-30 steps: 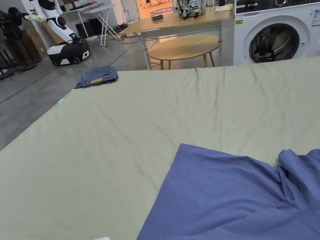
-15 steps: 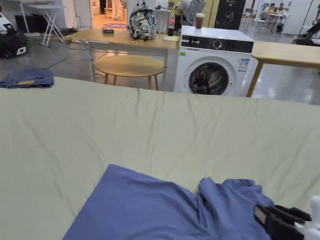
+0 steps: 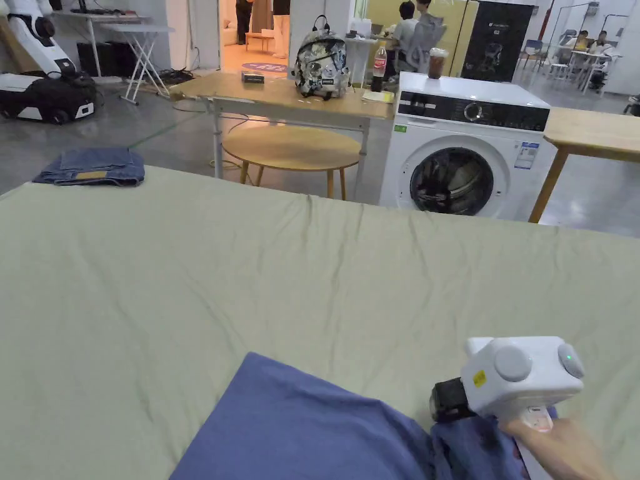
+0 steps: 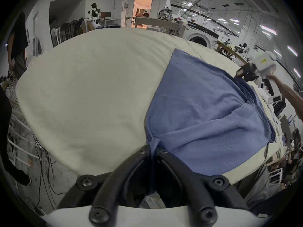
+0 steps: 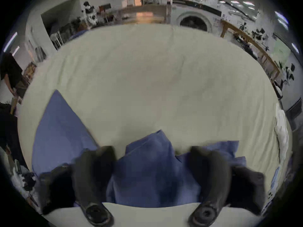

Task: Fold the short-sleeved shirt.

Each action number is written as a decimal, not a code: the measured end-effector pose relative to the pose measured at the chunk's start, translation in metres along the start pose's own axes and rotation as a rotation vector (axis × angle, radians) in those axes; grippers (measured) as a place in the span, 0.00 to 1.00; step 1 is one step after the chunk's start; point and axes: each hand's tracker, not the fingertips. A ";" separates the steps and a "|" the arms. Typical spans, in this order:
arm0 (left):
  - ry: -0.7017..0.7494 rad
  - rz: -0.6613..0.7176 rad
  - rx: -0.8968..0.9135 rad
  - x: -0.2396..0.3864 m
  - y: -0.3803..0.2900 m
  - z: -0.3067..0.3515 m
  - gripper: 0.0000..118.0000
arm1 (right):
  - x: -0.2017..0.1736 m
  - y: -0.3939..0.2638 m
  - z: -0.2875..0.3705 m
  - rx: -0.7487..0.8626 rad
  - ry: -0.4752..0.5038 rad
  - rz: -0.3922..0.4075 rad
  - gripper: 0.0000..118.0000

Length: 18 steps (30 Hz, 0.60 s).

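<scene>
One folded jeans pile (image 3: 90,167) (far corner) shares the sheet (image 3: 187,281).

shirt (image 3: 300,425) plain blue. sheet (image 3: 250,269) pale green. washer (image 3: 469,156) white, black strip on top. jeans (image 3: 94,167) blue. round table (image 3: 292,148) light wood.

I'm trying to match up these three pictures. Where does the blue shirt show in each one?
Head view: the blue shirt lies at the bottom edge, middle to right, on the green sheet.
Left gripper view: it fills the right half, a bunched edge pinched in the near claw.
Right gripper view: low and left of centre, between the spread jaws.
Shared landmark: the washing machine beyond the far edge.
</scene>
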 end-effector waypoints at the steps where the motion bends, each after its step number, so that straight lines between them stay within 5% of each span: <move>1: 0.000 0.002 0.001 0.000 0.000 0.000 0.01 | -0.007 -0.003 -0.004 -0.032 -0.034 0.021 0.56; 2: 0.001 0.005 0.002 0.000 -0.001 0.001 0.01 | -0.015 -0.008 -0.005 -0.059 -0.061 0.043 0.43; 5: 0.000 0.025 0.004 -0.001 -0.001 0.000 0.01 | -0.018 -0.013 0.002 -0.026 -0.056 0.054 0.24; 6: -0.003 0.030 0.006 -0.001 -0.001 0.001 0.01 | -0.017 -0.013 0.006 -0.024 -0.053 0.049 0.04; 13: -0.141 0.097 0.188 -0.008 0.029 0.047 0.01 | -0.004 -0.026 0.132 0.245 0.009 0.046 0.04; 18: -0.208 0.016 0.446 0.007 0.121 0.109 0.00 | 0.023 -0.023 0.253 0.531 -0.060 0.061 0.04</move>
